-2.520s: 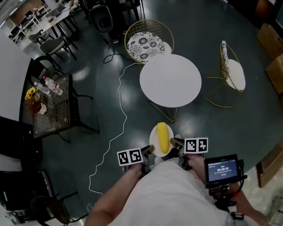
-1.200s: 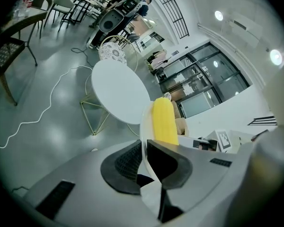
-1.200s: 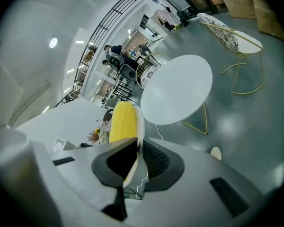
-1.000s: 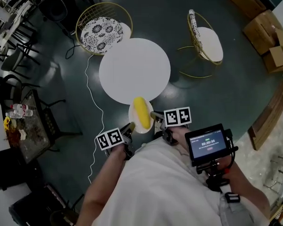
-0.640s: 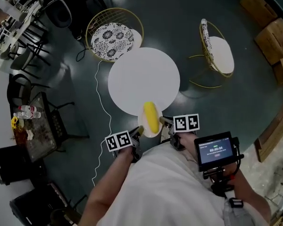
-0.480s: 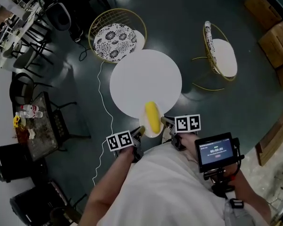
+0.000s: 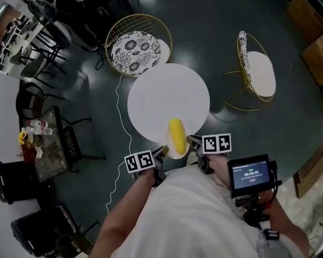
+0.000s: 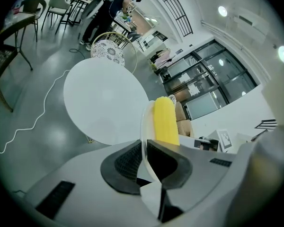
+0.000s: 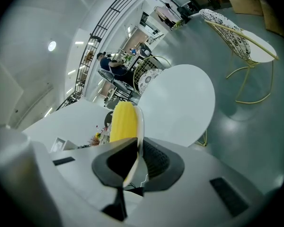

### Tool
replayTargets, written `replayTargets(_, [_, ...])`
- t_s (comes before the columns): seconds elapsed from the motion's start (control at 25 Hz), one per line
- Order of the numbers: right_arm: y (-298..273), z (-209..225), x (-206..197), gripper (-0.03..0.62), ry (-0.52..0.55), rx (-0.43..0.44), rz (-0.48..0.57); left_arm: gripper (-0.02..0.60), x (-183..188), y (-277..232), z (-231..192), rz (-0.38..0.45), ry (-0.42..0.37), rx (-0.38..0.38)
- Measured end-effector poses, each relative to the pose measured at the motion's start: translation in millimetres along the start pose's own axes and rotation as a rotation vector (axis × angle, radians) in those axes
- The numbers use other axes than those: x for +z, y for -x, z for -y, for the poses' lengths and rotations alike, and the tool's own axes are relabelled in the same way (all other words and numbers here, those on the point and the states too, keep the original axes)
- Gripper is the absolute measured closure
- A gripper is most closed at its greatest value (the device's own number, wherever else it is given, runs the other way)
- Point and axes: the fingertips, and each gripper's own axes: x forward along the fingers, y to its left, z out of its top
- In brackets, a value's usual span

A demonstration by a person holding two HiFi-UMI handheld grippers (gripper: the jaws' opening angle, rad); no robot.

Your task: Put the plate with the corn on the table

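Both tongs are being held shut on one plate (image 7: 177, 156): its left rim is being pinched by the left tongs (image 7: 162, 152) and its right rim by the right tongs (image 7: 191, 141). The plate is being carried in the air between them, with the corn (image 7: 176, 135) lying on it, long axis pointing straight ahead. The table (image 7: 167, 93) is being faced dead ahead, and its near edge appears to be under the plate's far rim. Neither side is judged nearer.
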Motion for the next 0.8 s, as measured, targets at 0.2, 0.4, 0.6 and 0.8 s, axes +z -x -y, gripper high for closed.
replayTargets(0.2, [-0.6, -1.7, 7.6, 0.55, -0.004, 0.009, 0.002, 0.54, 7.4, -1.3, 2.7, 0.007, -0.002, -0.001])
replayTargets(0.4, [-2.4, -3.7, 9.9, 0.549, 0.007, 0.022, 0.011, 0.54, 10.0, 0.1, 2.3, 0.017, -0.011, -0.002])
replayTargets(0.6, [-6.1, -3.1, 13.7, 0.55, 0.009, 0.028, 0.018, 0.54, 12.1, -3.0, -1.0, 0.019, -0.004, -0.002])
replayTargets(0.8, [-4.1, 0.0, 13.7, 0.549, 0.001, 0.019, 0.019, 0.54, 11.1, -6.5, -0.3, 0.01, -0.001, -0.002])
